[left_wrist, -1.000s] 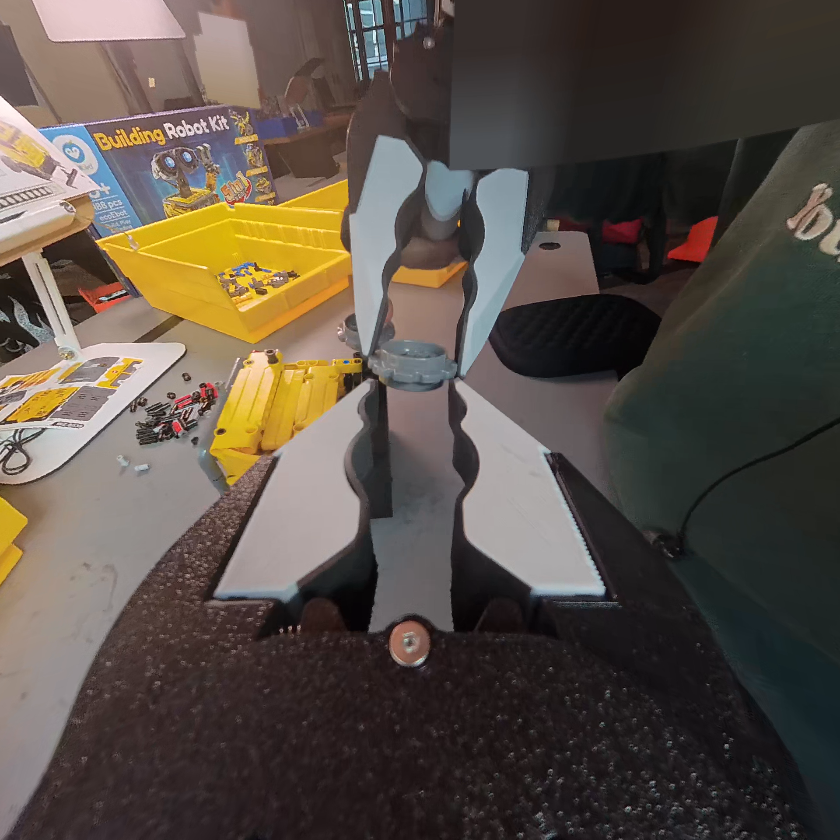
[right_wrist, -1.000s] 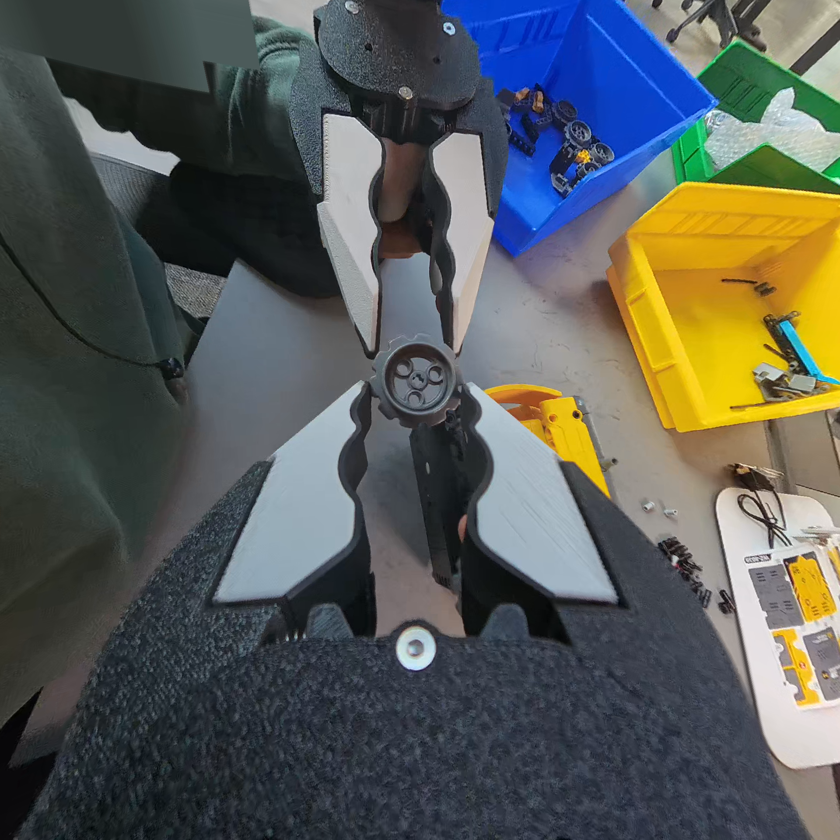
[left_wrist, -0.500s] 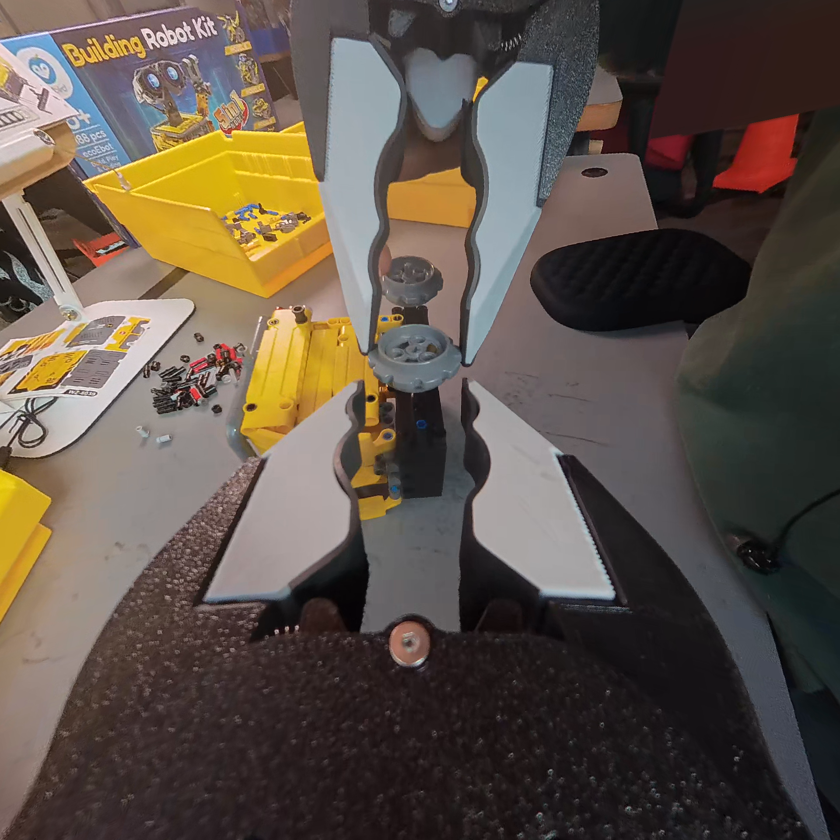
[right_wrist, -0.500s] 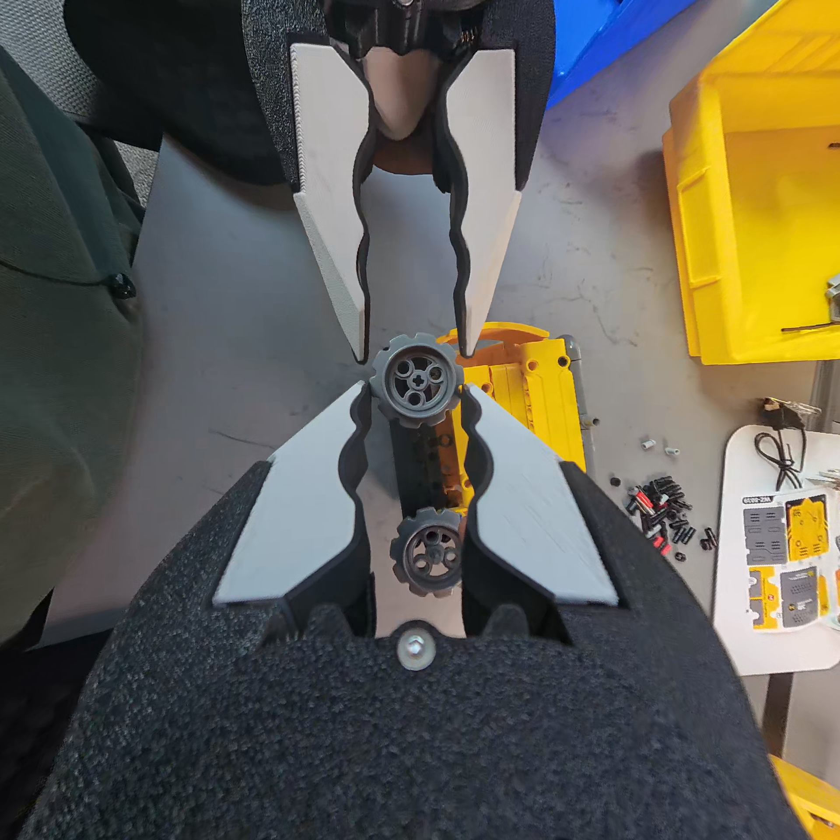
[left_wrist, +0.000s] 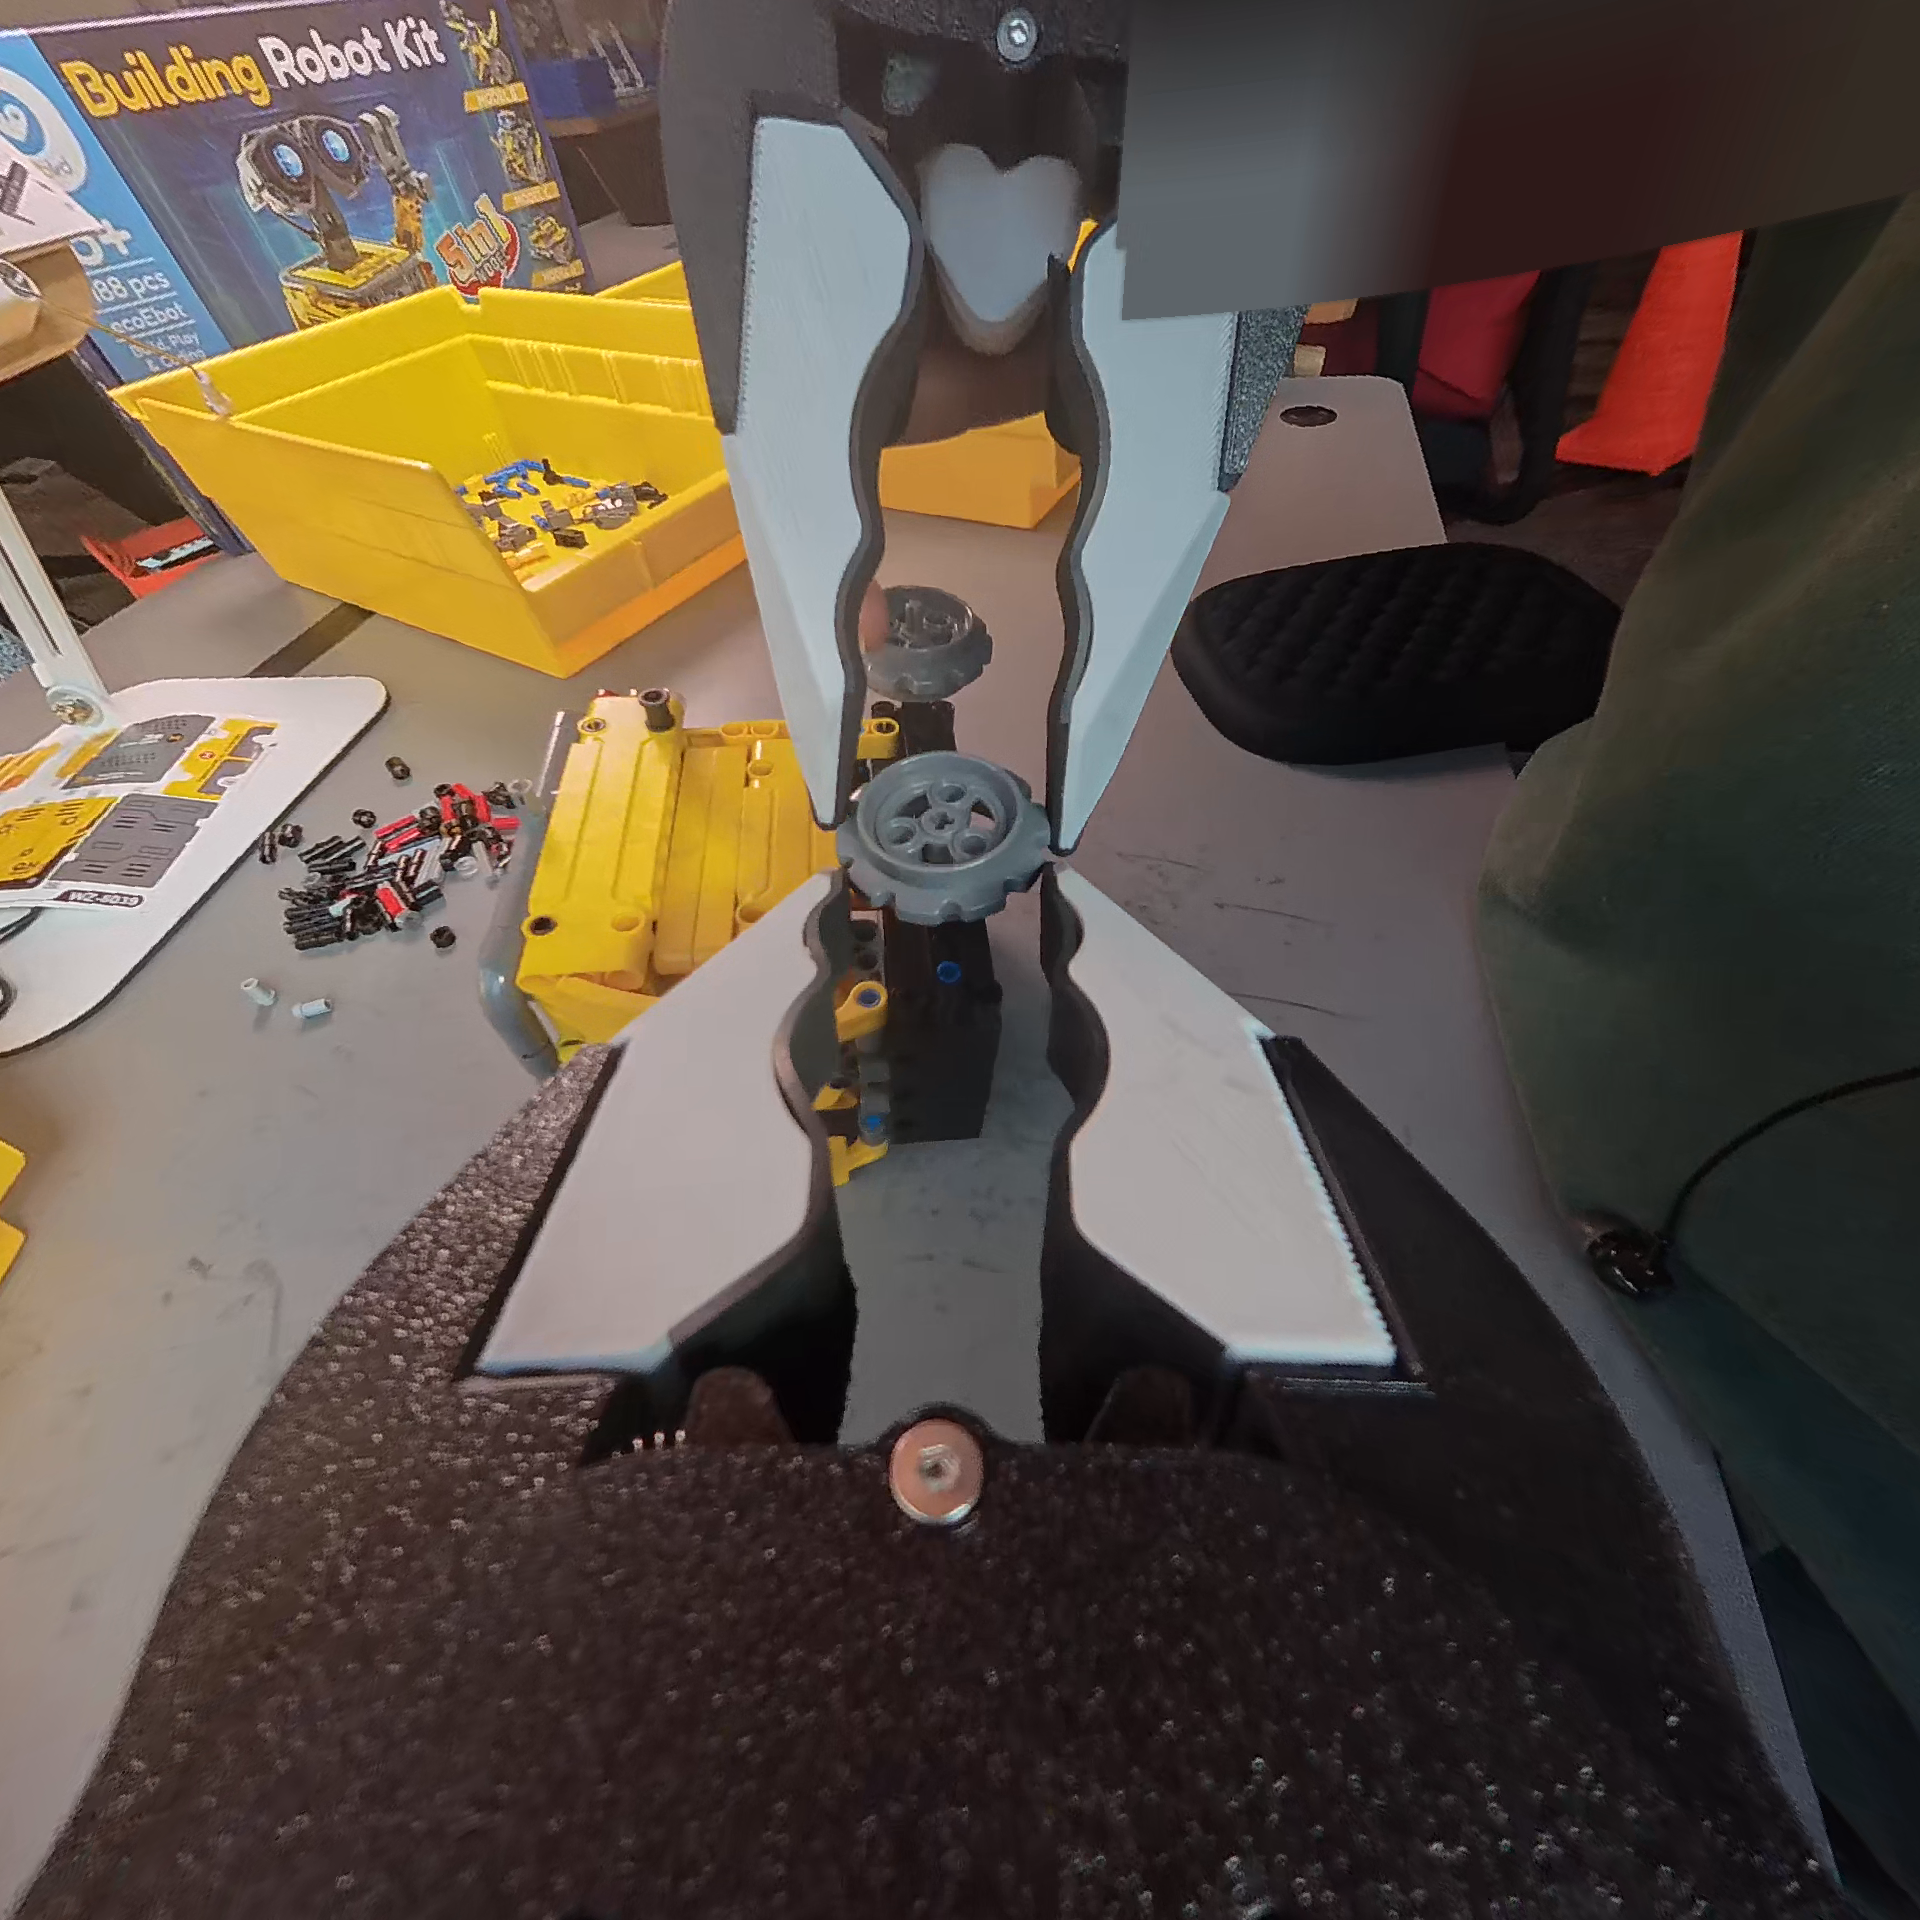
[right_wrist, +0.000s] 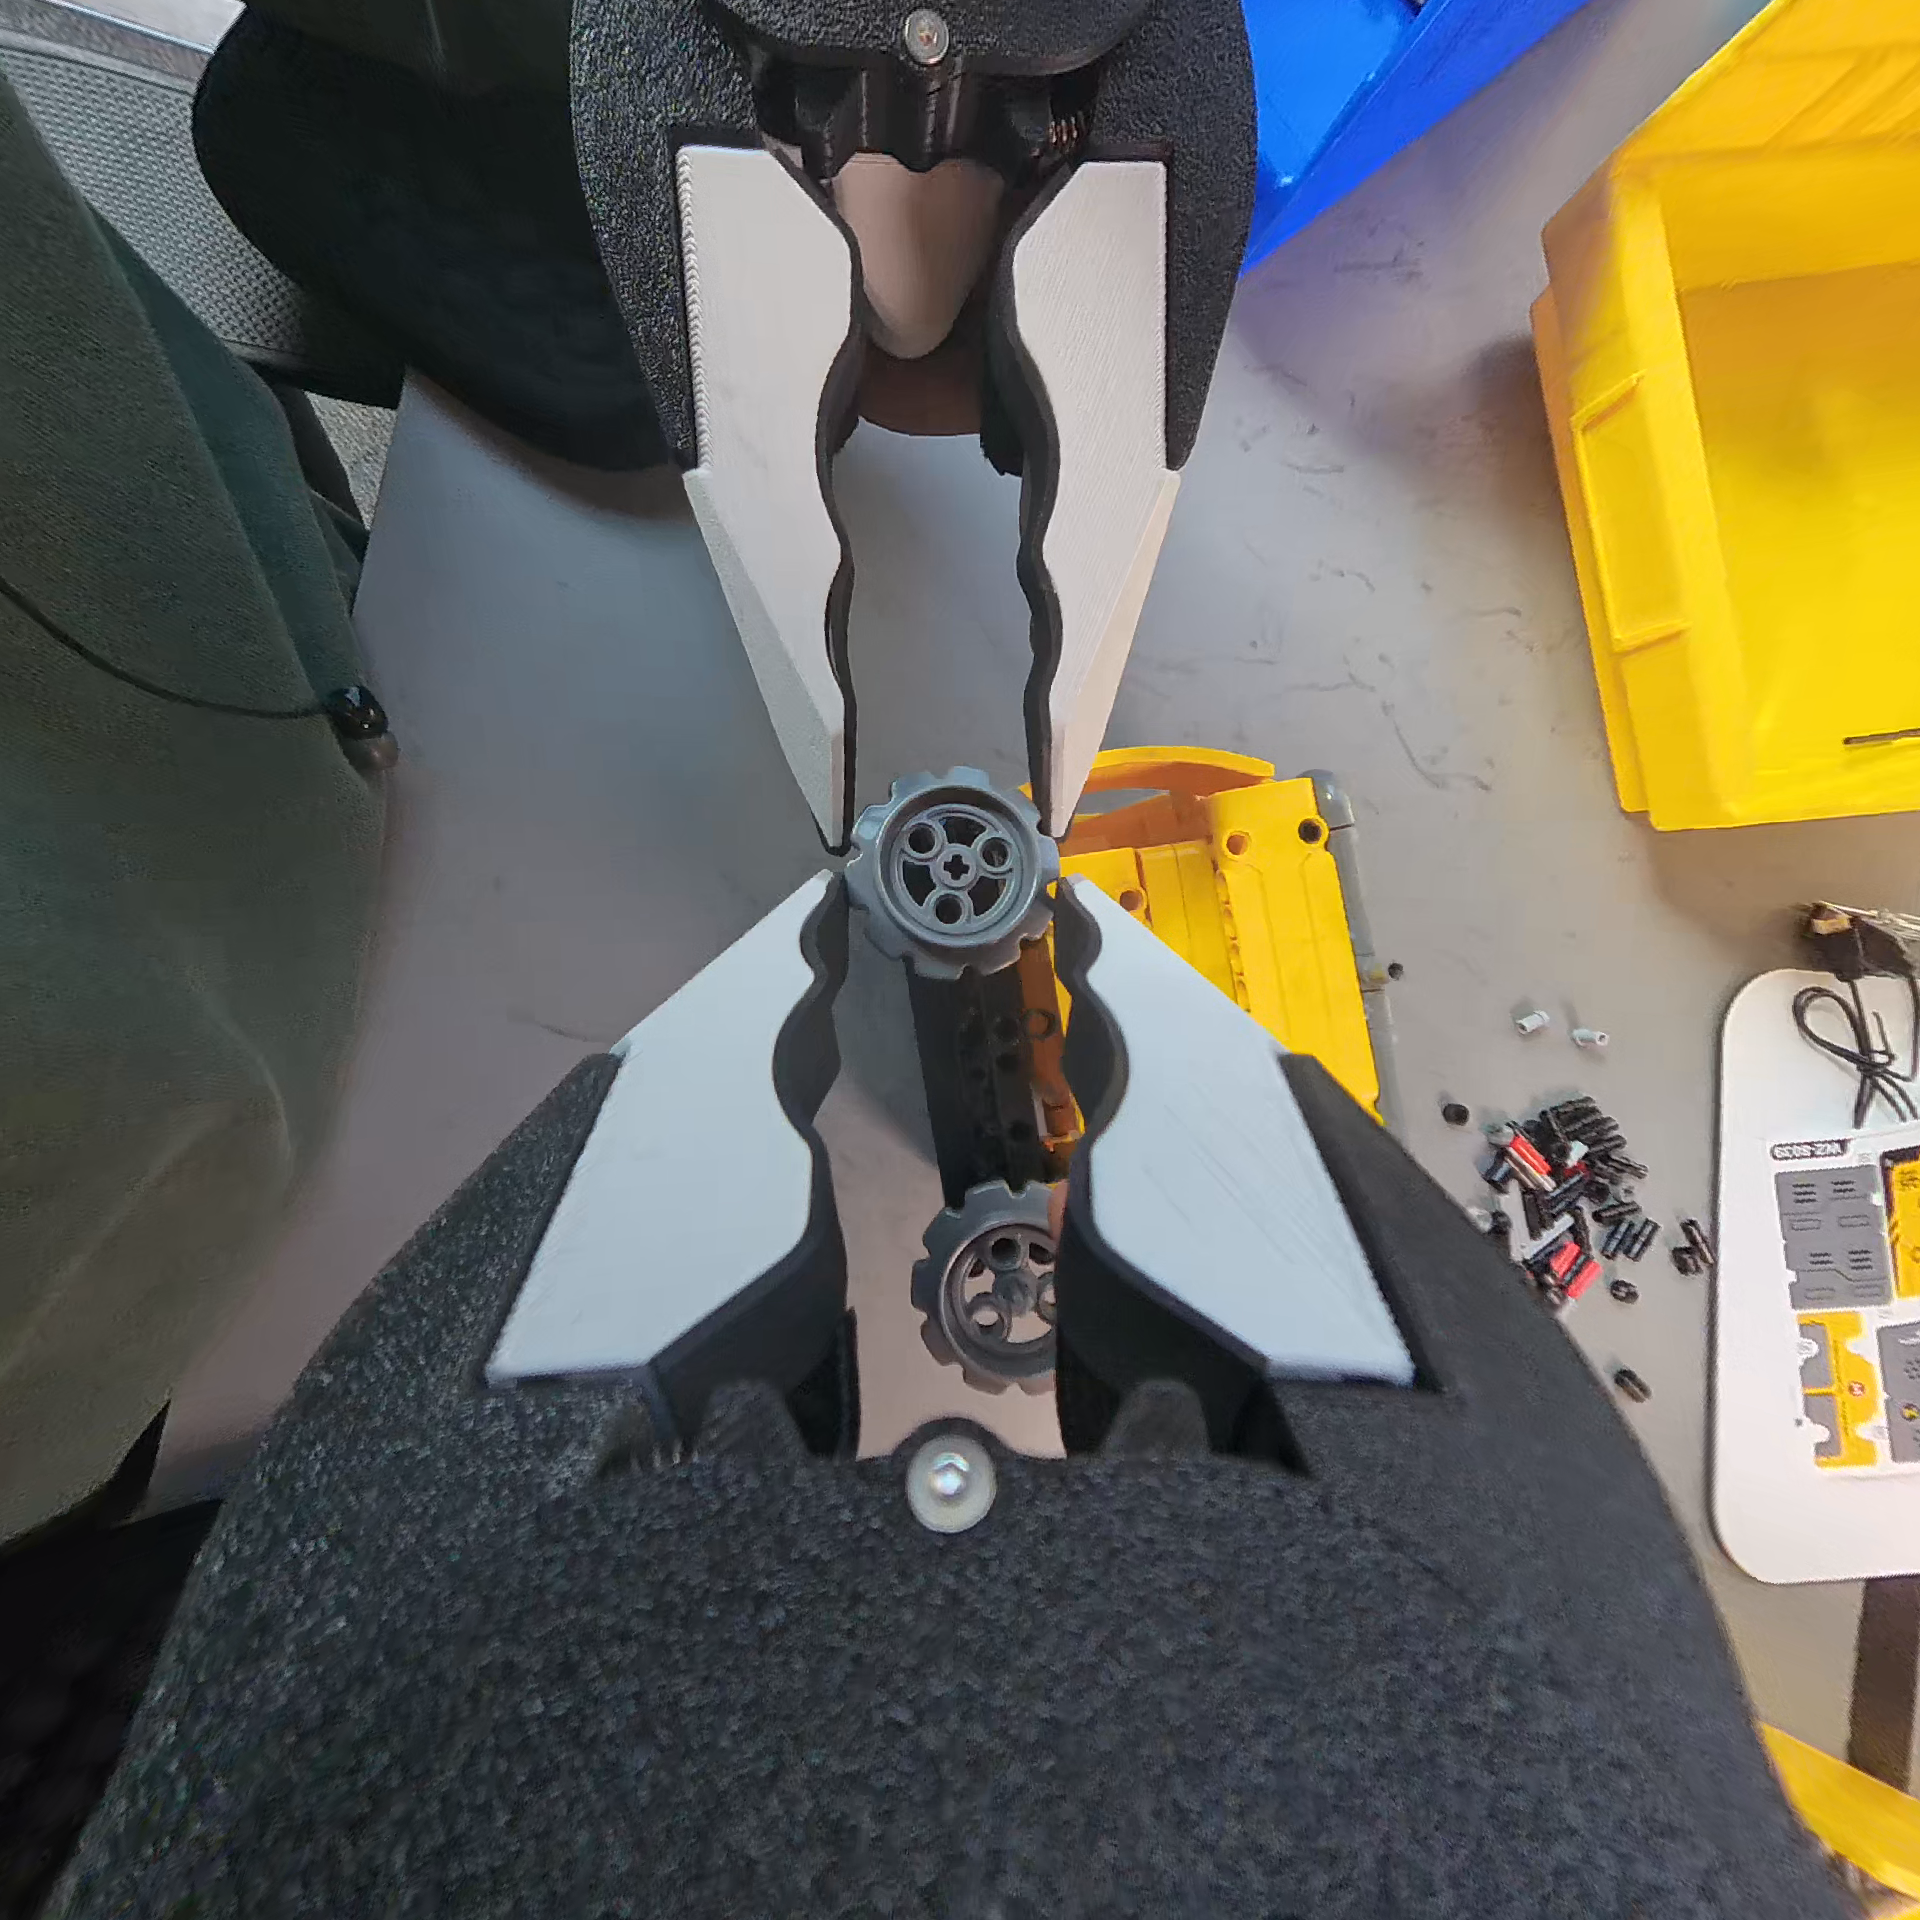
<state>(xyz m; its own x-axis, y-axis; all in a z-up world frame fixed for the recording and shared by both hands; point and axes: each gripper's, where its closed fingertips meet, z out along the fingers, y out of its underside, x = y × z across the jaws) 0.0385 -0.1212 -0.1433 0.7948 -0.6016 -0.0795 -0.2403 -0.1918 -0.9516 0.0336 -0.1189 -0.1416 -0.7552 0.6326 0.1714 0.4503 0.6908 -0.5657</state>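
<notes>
Pretty cluttered desk here. A yellow bin (left_wrist: 436, 499) with small parts sits at the back left in the left wrist view, a blue kit box (left_wrist: 301, 177) stands behind it, and a loose pile of small black and red pins (left_wrist: 395, 868) lies beside a white instruction sheet (left_wrist: 135, 821). The right wrist view shows another yellow bin (right_wrist: 1756, 436) on the right and the corner of a blue bin (right_wrist: 1351, 114) up top. A person in a dark green sleeve (left_wrist: 1714, 831) takes up the right edge of the left view.

In the middle is a yellow and black brick model (left_wrist: 675, 862) lying on the grey table (left_wrist: 156, 1195), and it's partly hidden by the tongs. A second grey wheel (right_wrist: 997, 1299) sits at the model's far end, between the right tongs' fingers but not gripped.

Compared with a second ago, both views have tilted down over the model, so it now fills the space under the tips, and the second wheel has come into sight.

The grey toothed wheel (left_wrist: 940, 847) is right where the two tools meet: the left gripper (left_wrist: 940, 878) and the right gripper (right_wrist: 951, 883) each have their tips pressed against its rim from opposite ends, both clamped on it, just above the model's black part.
</notes>
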